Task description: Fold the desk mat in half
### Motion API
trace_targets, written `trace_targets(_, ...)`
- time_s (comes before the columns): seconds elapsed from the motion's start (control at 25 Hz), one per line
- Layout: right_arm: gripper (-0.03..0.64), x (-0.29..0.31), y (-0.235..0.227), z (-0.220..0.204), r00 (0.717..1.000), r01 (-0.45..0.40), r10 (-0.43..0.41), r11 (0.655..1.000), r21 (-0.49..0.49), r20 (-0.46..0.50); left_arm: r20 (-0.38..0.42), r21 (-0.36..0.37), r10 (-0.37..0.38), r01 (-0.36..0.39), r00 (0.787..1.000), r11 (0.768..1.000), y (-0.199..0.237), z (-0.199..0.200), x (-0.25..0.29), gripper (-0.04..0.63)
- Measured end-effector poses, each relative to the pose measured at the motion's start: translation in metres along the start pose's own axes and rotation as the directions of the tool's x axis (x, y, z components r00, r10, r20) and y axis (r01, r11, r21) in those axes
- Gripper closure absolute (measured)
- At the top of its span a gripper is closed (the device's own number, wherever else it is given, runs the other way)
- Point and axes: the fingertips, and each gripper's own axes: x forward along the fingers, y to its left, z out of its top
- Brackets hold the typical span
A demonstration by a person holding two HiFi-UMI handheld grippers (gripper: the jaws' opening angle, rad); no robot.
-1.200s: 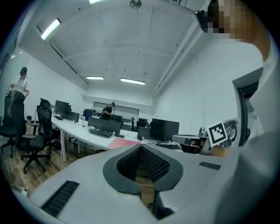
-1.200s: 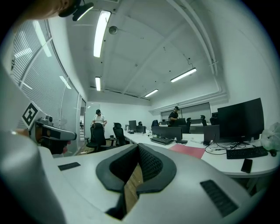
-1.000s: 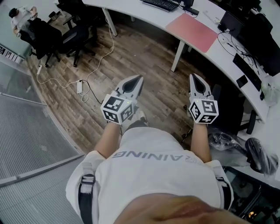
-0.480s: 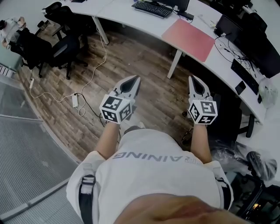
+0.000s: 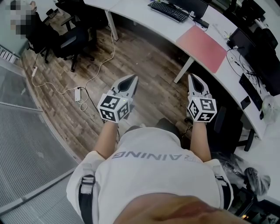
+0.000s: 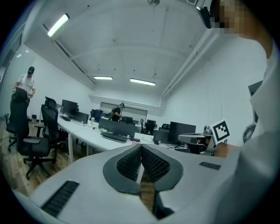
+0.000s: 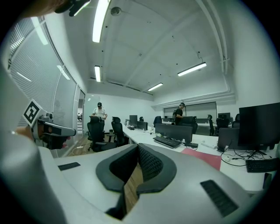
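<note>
one pink desk mat [image 5: 204, 47] flat, unfolded on desk [image 5: 135, 11]; left gripper [image 5: 130, 80], right gripper [image 5: 195, 78] jaws together, empty.

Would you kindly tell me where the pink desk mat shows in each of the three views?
Head view: the desk mat lies upper right on the white desk, down-right of the keyboard.
Left gripper view: not clearly in it; the left gripper covers the desk beyond the keyboard.
Right gripper view: right of centre, right of the keyboard.
Shared landmark: the black keyboard.
</note>
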Motion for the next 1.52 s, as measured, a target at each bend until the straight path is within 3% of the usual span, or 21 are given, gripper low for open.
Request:
trace_targets(0.44,0.593,0.083,0.01,-0.006,0.994,-0.104,0.105,0.994,0.019,-0.028,-0.01,-0.037,0.101,-0.101,0.995,0.994,0.059,0.0,0.014,0.568)
trace_targets(0.68,0.592,0.127,-0.005,0.005,0.99,-0.142,0.142,0.989,0.032,-0.007,-0.015,-0.038,0.105,-0.106,0.994,0.994,0.079,0.011,0.047,0.568)
trace_targets(1.04,0.592,0.207,-0.059,0.013,0.983,-0.182,0.183,0.982,0.04,-0.024,-0.008,-0.032,0.123,-0.123,0.992,0.992,0.109,0.04,0.131,0.568)
trace_targets(1.24,0.592,0.253,-0.101,0.02,0.981,-0.193,0.194,0.98,0.043,-0.028,0.014,0.016,0.141,-0.141,0.99,0.99,0.119,0.061,0.186,0.568)
trace_targets(1.52,0.592,0.295,-0.174,0.016,0.984,-0.168,0.171,0.983,0.069,-0.043,0.021,0.063,0.099,-0.101,0.995,0.993,0.115,0.081,0.277,0.568)
